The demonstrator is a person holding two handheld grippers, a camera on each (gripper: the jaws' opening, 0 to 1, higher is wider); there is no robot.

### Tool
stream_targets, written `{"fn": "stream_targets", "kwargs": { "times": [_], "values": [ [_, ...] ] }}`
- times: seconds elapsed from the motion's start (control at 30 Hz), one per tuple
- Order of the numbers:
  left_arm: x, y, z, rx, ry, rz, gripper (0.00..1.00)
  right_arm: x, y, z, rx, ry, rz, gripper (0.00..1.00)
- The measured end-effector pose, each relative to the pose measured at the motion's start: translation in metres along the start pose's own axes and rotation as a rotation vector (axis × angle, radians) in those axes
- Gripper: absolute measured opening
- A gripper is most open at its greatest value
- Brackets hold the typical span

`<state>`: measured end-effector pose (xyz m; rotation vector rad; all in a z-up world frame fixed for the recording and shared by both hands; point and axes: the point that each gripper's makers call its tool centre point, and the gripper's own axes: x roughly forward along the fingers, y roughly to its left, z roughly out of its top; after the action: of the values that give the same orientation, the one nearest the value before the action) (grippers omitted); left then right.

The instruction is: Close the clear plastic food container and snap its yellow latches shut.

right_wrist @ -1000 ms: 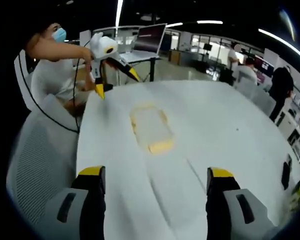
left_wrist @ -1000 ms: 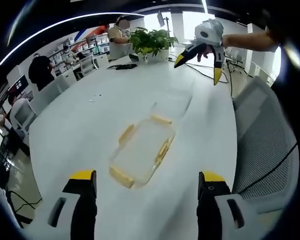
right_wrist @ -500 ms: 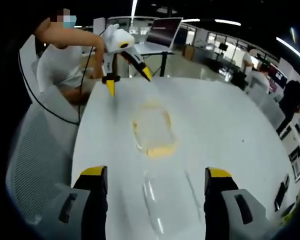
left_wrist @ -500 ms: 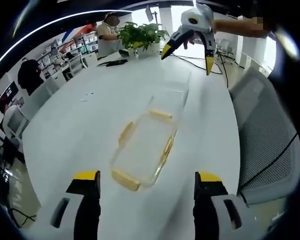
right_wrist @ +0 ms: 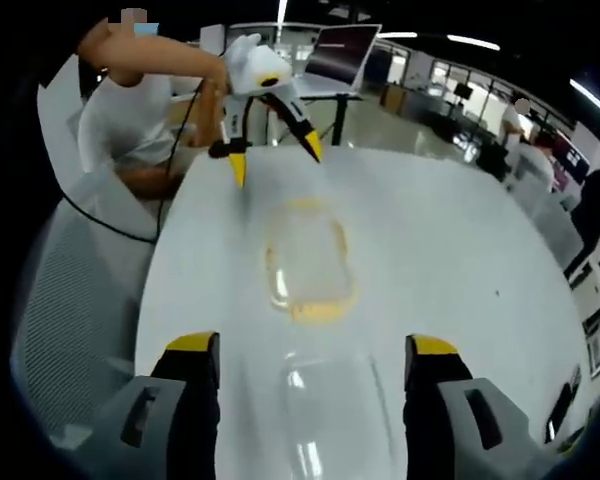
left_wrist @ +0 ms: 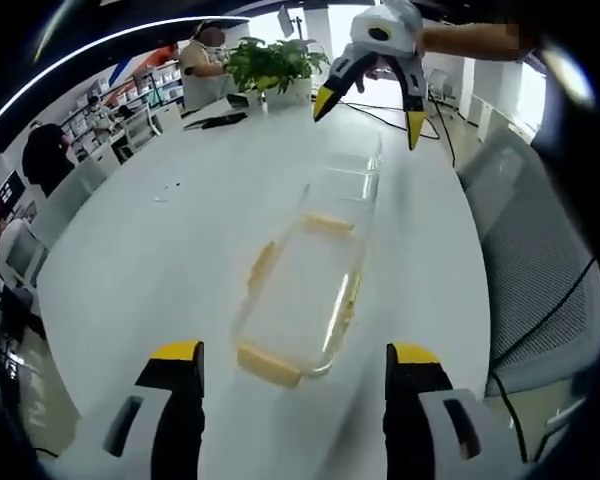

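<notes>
A clear plastic piece with yellow latches (left_wrist: 300,290) lies flat on the white table (left_wrist: 130,230), just beyond my open left gripper (left_wrist: 292,355). A second clear piece without latches (left_wrist: 350,185) lies end to end with it, farther off. Past that, my right gripper (left_wrist: 368,117) hovers open above the table. In the right gripper view, the plain clear piece (right_wrist: 325,410) sits between the open jaws of my right gripper (right_wrist: 311,345). The latched piece (right_wrist: 305,265) lies beyond it, with my left gripper (right_wrist: 275,160) open above its far end. Neither gripper holds anything.
A potted plant (left_wrist: 275,65) and dark items (left_wrist: 215,120) stand at the table's far end. A grey mesh chair (left_wrist: 540,250) is at the right edge. The person (right_wrist: 130,120) sits by the table, with a laptop (right_wrist: 345,55) behind. Other people sit at desks.
Both views have moved in closer over the container pieces. The two grippers have come nearer each other from opposite ends. The pieces have not moved on the table.
</notes>
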<state>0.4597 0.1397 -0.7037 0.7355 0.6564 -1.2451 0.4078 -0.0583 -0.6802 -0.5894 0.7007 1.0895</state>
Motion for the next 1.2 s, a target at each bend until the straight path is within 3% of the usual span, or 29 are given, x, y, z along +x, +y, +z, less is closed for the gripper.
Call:
{"fn": "stream_targets", "kwargs": {
  "times": [0.3,0.6,0.77,1.2],
  "values": [
    [0.011,0.008,-0.001,0.037,0.025,-0.037,0.66,0.017,-0.003,0.005,-0.002,0.014,0.004,0.69],
    [0.025,0.006,-0.021,0.086,0.089,-0.090,0.61,0.034,-0.004,0.008,0.015,0.024,0.023,0.65],
    [0.030,0.013,-0.031,0.106,0.102,-0.107,0.56,0.047,-0.003,0.008,0.014,0.037,0.038,0.61],
    [0.040,0.021,-0.036,0.138,0.103,-0.138,0.50,0.069,-0.010,0.000,0.007,0.090,0.040,0.50]
  ]
}}
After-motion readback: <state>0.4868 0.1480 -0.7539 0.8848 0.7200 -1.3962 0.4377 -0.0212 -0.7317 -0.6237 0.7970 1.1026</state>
